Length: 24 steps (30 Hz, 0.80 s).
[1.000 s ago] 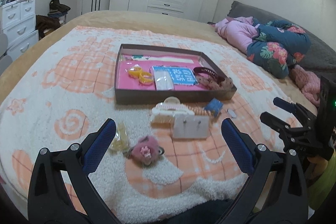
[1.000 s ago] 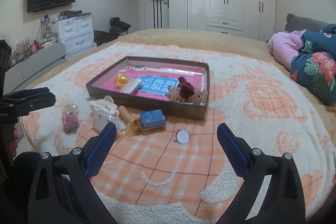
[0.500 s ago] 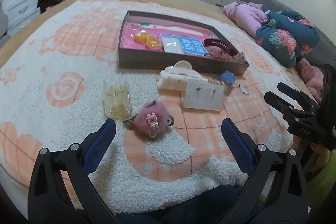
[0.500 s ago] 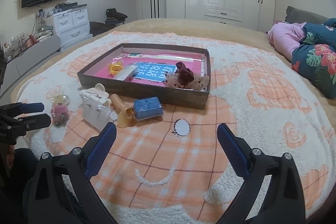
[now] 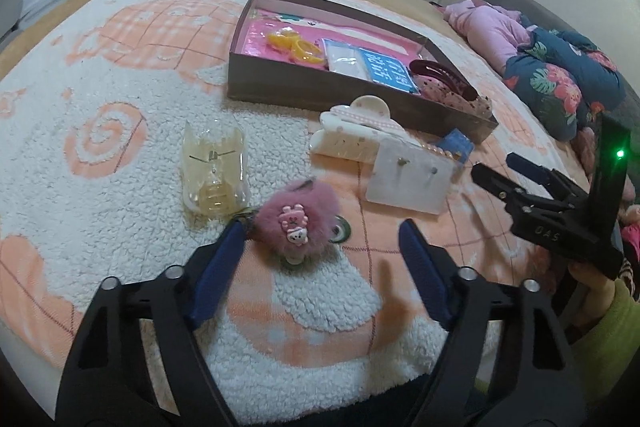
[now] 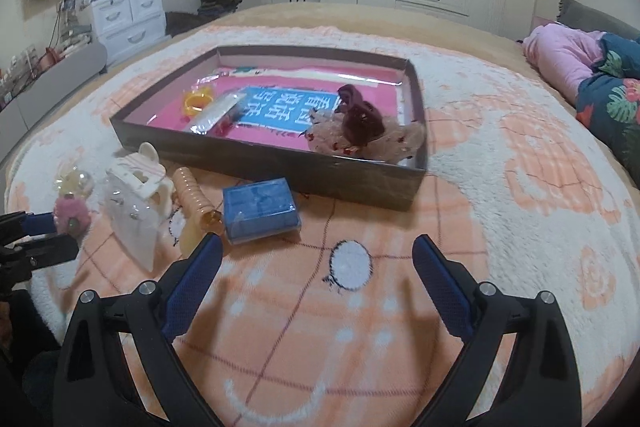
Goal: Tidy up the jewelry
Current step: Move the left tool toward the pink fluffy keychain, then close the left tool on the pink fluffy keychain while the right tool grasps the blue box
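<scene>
The left gripper (image 5: 320, 247) is spread wide and holds nothing. Its fingers sit low by the fluffy pink pom-pom (image 5: 298, 219), with the left finger touching or almost touching it. The pom-pom lies on the blanket (image 5: 100, 187), in front of the brown tray (image 5: 340, 93). A clear hair claw (image 5: 214, 173) lies just left of the pom-pom. The right gripper (image 6: 316, 259) is spread wide too, with nothing in it. It hangs over the blanket, near the blue box (image 6: 260, 209) that sits in front of the tray.
</scene>
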Tool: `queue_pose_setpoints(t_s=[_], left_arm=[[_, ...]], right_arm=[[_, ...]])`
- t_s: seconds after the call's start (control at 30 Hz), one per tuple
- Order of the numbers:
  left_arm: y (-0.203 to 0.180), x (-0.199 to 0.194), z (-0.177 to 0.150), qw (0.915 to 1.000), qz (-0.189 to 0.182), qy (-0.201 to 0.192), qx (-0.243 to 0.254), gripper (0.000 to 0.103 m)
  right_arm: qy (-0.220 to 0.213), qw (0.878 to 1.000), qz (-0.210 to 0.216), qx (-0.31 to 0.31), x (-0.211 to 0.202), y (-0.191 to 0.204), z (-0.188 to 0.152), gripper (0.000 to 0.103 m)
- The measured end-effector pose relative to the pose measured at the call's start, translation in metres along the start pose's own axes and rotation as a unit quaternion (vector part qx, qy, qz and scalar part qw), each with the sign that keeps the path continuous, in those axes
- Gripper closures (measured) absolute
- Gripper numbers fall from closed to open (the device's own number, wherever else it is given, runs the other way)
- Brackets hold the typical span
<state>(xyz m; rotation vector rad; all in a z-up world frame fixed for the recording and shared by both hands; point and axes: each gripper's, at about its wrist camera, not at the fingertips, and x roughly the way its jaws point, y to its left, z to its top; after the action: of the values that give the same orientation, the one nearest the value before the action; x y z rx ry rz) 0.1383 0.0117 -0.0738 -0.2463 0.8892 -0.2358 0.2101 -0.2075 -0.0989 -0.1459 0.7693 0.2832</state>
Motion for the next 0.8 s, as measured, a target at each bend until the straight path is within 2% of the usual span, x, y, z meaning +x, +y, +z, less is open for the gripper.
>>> queue_pose_setpoints(t_s=[0.13,0.3,0.5,0.57,0.73,0.8], left_arm=[[0.002,0.003,0.002,1.0,-0.001,-0.001,-0.008,0.048],[0.002,0.007,0.004,0.9999,-0.005,-0.002,-0.011,0.053],[0.003,0.008,0.005,0.9999,-0.007,-0.001,-0.015,0.063],[0.004,0.008,0.005,0.9998,-0.009,-0.001,-0.017,0.068],[0.003,0.007,0.004,0.9998,-0.011,-0.002,-0.015,0.073],[0.001,0.006,0.003,0.9999,-0.013,-0.002,-0.011,0.075]], right_arm=[[0.008,1.0,0.002,-0.009,0.011,0.006,0.003,0.018],[0.012,1.0,0.008,-0.008,0.019,0.011,0.01,0.022],[0.016,1.0,0.02,0.005,0.027,0.017,0.017,0.025],[0.019,1.0,0.022,0.011,0.03,0.018,0.019,0.029],[0.027,0.999,0.024,0.018,0.036,0.019,0.019,0.058],[0.024,0.999,0.023,0.02,0.035,0.018,0.018,0.059]])
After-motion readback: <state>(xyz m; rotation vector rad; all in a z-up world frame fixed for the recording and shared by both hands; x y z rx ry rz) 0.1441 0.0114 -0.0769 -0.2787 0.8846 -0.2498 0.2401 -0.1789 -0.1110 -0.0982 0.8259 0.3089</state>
